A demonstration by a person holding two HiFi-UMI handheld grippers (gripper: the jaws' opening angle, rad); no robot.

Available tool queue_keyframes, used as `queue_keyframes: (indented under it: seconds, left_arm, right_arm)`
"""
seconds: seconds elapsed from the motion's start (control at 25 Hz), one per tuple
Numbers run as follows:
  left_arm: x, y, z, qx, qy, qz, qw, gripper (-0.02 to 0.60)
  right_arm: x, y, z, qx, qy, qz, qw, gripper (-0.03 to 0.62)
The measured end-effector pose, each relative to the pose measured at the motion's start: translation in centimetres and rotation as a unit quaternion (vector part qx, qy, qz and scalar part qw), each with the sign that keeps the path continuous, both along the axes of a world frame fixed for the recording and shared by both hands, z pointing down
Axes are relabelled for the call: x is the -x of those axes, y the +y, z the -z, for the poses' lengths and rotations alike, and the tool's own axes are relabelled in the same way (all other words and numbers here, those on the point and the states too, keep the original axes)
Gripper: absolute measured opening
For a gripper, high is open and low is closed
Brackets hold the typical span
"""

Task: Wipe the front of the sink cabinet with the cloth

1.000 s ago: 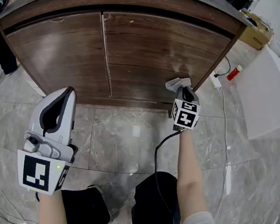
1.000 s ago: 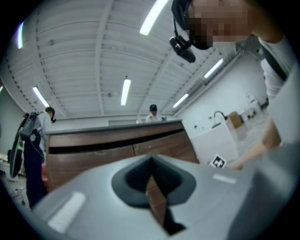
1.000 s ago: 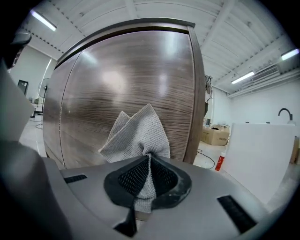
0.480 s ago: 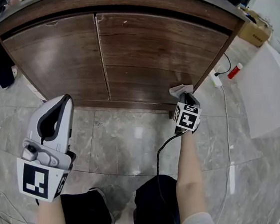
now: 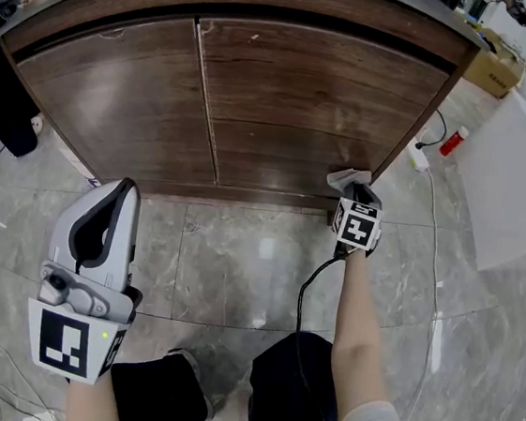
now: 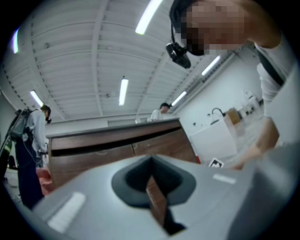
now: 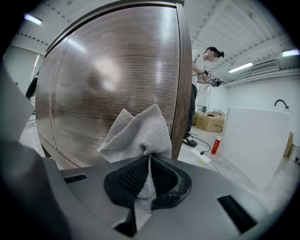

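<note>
Cloth: bunched and clamped tight in right gripper, at lower right corner of sink cabinet front, forearm stretched forward. Left gripper: jaws closed on nothing, held back near body, tilted upward.

The tiled floor carries the sink cabinet, power strip and red bottle.
</note>
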State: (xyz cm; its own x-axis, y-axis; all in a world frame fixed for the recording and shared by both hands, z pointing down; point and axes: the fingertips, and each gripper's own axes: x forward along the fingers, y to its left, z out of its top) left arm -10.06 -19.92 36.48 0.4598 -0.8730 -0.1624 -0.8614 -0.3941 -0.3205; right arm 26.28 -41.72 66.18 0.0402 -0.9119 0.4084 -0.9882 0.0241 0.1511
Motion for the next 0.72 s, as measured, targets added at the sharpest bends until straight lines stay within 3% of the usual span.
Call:
queue_keyframes:
  seconds: [0.28,0.72]
  left_arm:
    - [0.8,0.3,-0.3,0.005,-0.009,0.014,0.9999,0.003]
    - [2.8,0.8,-0.1,-0.002,-0.006,0.029,0.9996,0.003]
  right_arm:
    - [3.3,0.0,0.8,-0.007,0.019,0.026,0.999,0.017]
    - [13.4,0.2,0.3,-0.002,0.017,0.091,0.996,0.017]
